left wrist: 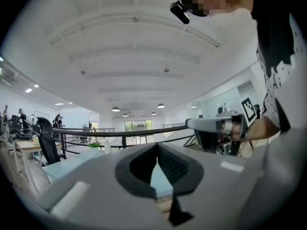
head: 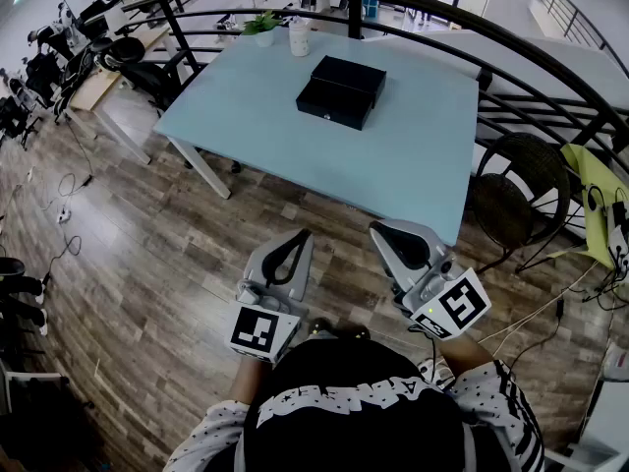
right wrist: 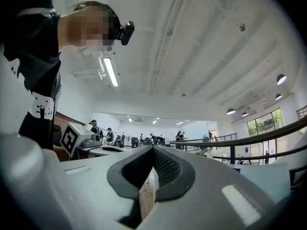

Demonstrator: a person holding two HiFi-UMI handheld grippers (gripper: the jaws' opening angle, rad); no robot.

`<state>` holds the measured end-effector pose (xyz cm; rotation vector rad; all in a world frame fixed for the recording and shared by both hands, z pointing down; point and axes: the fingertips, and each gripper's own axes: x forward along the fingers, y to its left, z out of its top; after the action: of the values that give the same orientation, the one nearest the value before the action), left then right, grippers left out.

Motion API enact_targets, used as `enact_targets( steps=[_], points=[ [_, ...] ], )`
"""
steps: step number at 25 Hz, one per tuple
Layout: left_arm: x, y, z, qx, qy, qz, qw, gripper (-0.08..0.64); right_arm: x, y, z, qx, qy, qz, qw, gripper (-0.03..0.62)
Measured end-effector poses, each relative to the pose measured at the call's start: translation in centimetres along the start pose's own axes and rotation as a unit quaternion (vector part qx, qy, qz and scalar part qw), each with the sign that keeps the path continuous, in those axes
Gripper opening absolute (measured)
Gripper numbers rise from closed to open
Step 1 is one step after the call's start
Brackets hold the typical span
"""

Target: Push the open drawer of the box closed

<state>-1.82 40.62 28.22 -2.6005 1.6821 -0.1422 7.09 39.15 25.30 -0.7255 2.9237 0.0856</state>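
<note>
The wooden floor [head: 147, 244] takes up the near half of the head view, and I stand on it, short of the table. The light blue table [head: 413, 165] lies ahead of me, with its near right corner closest to my right side.

The black box [head: 352, 73] sits on the far half of the table, well apart from both grippers. Its drawer [head: 332, 106] projects from the side of the box that faces me, so it is open.

I hold both grippers close to my body, above the floor and not above the table. They are side by side, near each other but not touching, and both point forward towards the table.

The left gripper [head: 301, 235] has its jaws pressed together at the tips, with nothing between them. Its own view shows only a thin sliver of table through the pads.

The right gripper [head: 379, 228] is angled slightly inward. Its jaws likewise meet at the tips and hold nothing.

The marker cube [head: 263, 330] of the left gripper and the second marker cube [head: 459, 303], on the right gripper, sit nearest my chest.

A cup [head: 299, 37] and a small plant [head: 262, 26] stand at the far edge of the table, beyond the box.
</note>
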Motion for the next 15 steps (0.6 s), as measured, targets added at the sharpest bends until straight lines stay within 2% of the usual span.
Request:
enact_targets(
  steps=[6, 11, 15],
  points=[
    [1.0, -0.2, -0.5, -0.005, -0.005, -0.010, 0.9999, 0.000, -0.2, -0.5, -0.5, -0.001, 0.005, -0.008, 1.000, -0.003],
    [1.6, -0.1, -0.7, -0.007, -0.006, -0.019, 0.9998, 0.000, -0.1, 0.1, -0.1, -0.024, 0.000, 0.000, 1.000, -0.002],
    [1.3, 0.8, -0.9, -0.001, -0.012, -0.023, 0.9997, 0.000, 0.6, 0.6, -0.1, -0.017, -0.006, -0.003, 1.000, -0.002]
  ],
)
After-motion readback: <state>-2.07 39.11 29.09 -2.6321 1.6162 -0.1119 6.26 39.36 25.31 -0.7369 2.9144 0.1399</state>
